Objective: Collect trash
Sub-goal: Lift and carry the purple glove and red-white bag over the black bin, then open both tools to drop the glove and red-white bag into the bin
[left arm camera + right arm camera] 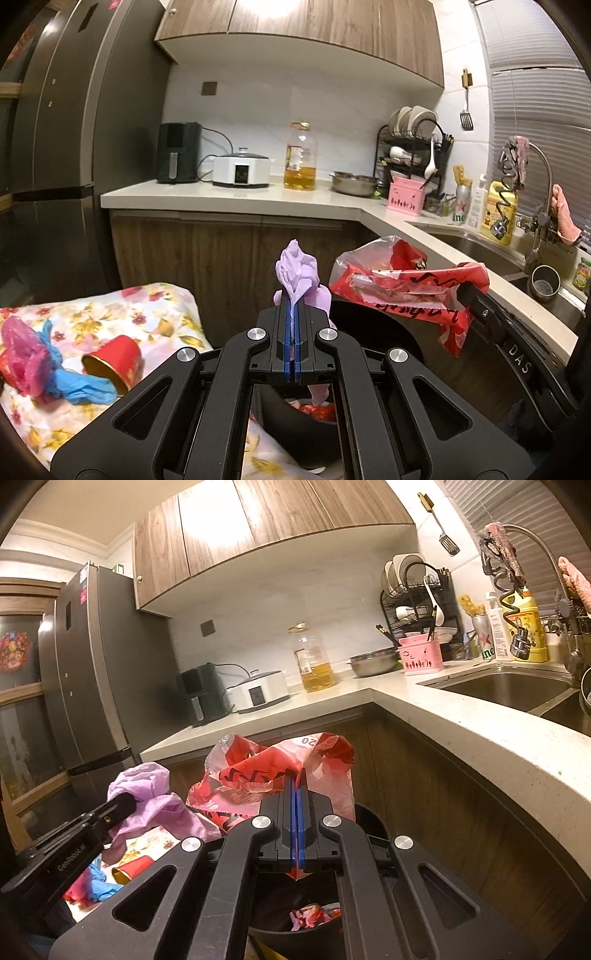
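Both grippers clamped on trash above the black bin (295, 928)

The bin holds red scraps (seen at 6 o'clock in the right wrist view). The right gripper (296, 773) pinches a red plastic bag (258, 771); the left gripper (294, 295) pinches a lilac bag (299, 273) — at 9 o'clock, on the floral cloth (110, 310), lie a red cup (114, 360) and blue scrap (79, 384).

lilac bag (298, 275); red-printed bag (280, 771); floral cloth (110, 314).
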{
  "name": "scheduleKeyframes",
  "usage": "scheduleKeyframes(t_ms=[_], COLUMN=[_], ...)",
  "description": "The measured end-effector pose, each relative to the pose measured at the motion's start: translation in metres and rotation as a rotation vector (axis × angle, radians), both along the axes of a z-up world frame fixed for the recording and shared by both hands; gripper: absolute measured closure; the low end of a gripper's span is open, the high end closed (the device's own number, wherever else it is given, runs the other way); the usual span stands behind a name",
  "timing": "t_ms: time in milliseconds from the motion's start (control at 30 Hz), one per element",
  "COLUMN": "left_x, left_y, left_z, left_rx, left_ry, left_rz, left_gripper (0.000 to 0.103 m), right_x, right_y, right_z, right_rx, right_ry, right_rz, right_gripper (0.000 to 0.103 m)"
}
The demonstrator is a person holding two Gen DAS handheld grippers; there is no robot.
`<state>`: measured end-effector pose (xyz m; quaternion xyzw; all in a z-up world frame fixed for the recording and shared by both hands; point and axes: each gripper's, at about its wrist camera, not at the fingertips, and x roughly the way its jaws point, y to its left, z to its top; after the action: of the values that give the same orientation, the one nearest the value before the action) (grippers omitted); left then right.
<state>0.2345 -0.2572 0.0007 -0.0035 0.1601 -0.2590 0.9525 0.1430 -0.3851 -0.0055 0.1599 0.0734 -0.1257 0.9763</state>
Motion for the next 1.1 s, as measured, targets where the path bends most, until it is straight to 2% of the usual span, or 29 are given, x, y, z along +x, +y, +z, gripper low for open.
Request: scheduleKeyframes(t_ms=[933,1100], left_x=[0.023,0.029], left_y=[-0.025,-0.028], left_z=[-0.019,-0.024], left_rx=[0.005,0.0], left_ry=[0.053,0.075], left_rz=[-0.043,-0.052], left_gripper=[0.103,0.103], right_x=[0.023,0.03], right_y=[-0.018,-0.021], right_z=[-0.011,-0.015], right_rx=[0.053,0.064], right_ry=[0.037,0.053], right_rz=[0.016,0.032], right_gripper=[0.101,0.097])
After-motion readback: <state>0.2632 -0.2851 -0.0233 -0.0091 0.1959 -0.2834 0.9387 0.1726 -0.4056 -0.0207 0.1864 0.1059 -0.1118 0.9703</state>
